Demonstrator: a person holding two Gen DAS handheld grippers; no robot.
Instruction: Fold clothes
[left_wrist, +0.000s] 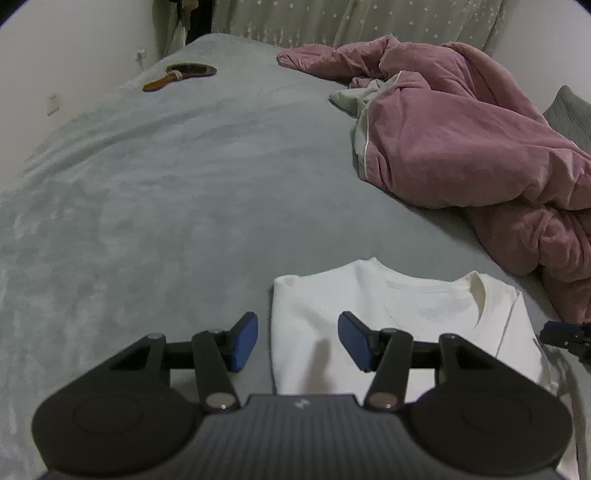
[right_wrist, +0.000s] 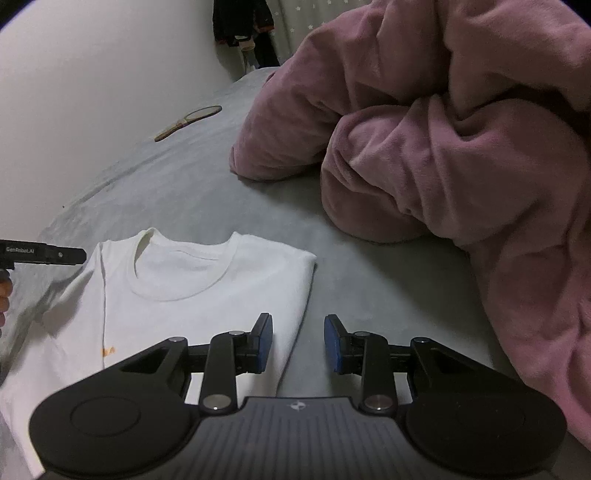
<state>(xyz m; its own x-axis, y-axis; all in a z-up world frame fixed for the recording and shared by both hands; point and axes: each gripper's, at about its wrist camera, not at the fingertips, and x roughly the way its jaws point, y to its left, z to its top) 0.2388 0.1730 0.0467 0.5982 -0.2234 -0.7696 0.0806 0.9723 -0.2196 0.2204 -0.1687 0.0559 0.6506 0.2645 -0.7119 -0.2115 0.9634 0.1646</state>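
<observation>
Sleeves look tucked on the white T-shirt (left_wrist: 399, 325), at twelve o'clock from both empty, released claws, left gripper (left_wrist: 298, 341) and right gripper (right_wrist: 298, 343); crosswise folding seemingly remains.

My left gripper (left_wrist: 298, 341) is matt black plastic with blue rubbery pads (left_wrist: 245, 341) and shiny metal pivots. The white T-shirt (left_wrist: 399, 325) is smooth knit cloth, the bed (left_wrist: 166, 184) cover grey plush, the pink comforter (right_wrist: 461, 147) soft fleece.
</observation>
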